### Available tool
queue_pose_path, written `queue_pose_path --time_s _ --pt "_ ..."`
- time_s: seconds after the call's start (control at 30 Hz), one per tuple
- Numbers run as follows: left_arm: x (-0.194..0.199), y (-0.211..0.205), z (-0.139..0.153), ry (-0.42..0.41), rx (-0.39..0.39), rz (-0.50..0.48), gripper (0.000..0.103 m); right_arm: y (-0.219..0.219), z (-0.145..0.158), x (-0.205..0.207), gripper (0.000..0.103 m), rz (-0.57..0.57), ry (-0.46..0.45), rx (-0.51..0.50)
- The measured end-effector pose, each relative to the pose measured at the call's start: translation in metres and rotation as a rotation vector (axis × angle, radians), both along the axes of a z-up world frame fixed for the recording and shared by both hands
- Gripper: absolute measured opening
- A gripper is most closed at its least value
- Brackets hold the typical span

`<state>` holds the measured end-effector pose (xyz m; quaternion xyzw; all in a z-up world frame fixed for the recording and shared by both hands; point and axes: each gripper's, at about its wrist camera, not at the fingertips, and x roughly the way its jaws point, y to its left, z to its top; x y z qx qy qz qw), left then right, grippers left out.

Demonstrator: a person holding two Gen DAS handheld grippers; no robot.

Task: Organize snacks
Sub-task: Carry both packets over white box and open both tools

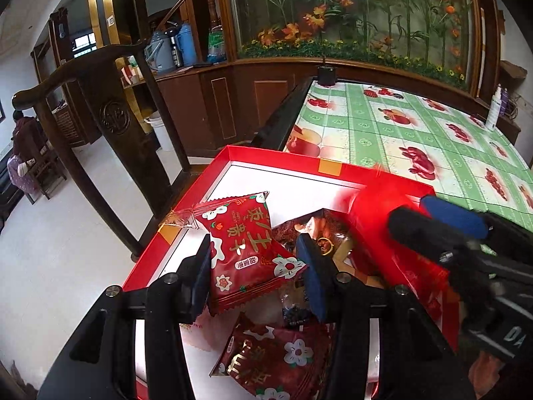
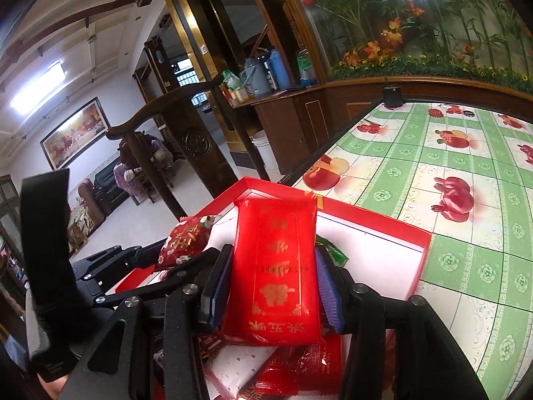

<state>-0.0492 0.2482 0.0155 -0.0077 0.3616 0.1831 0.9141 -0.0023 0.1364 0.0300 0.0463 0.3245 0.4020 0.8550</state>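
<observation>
A red packet with white flowers is clamped between the pads of the left gripper, and a bright red packet with gold characters is pinched at its two long edges by the right gripper; both packets are held over the red box, which sits at the near corner of the table with the green fruit-patterned cloth. In the box, below the grippers, a loose heap of other wrapped snacks is seen, while the white floor of the box toward its far wall is bare. The step in hand is judged to be the setting down of both held packets in an orderly place. It is best done one packet at a time, so that the two grippers, seen close together in the left wrist view, are not knocked against each other. Each packet should be carried to the bare white floor, lowered flat until it rests there, and only then released. The grip on the gold-lettered packet lies at its edges, so a slip is possible; it should be kept level and moved slowly.
</observation>
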Motion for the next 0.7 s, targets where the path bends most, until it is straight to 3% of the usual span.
queue_pose_path --time_s 0.17,0.27,0.53,0.7 --pt "0.0 -0.001 0.0 0.018 0.031 0.032 0.052 -0.007 0.008 -0.006 0.063 -0.017 -0.033 0.023" --pt "-0.002 -0.003 0.002 0.022 0.043 0.047 0.075 -0.012 0.011 -0.006 0.066 -0.034 -0.042 0.03" --pt "-0.011 -0.015 0.013 0.011 0.092 0.072 0.081 -0.023 0.014 -0.002 0.066 -0.049 -0.024 0.055" --pt "-0.029 -0.026 0.023 -0.027 0.106 0.094 0.081 -0.023 0.016 -0.009 0.072 -0.054 -0.082 0.014"
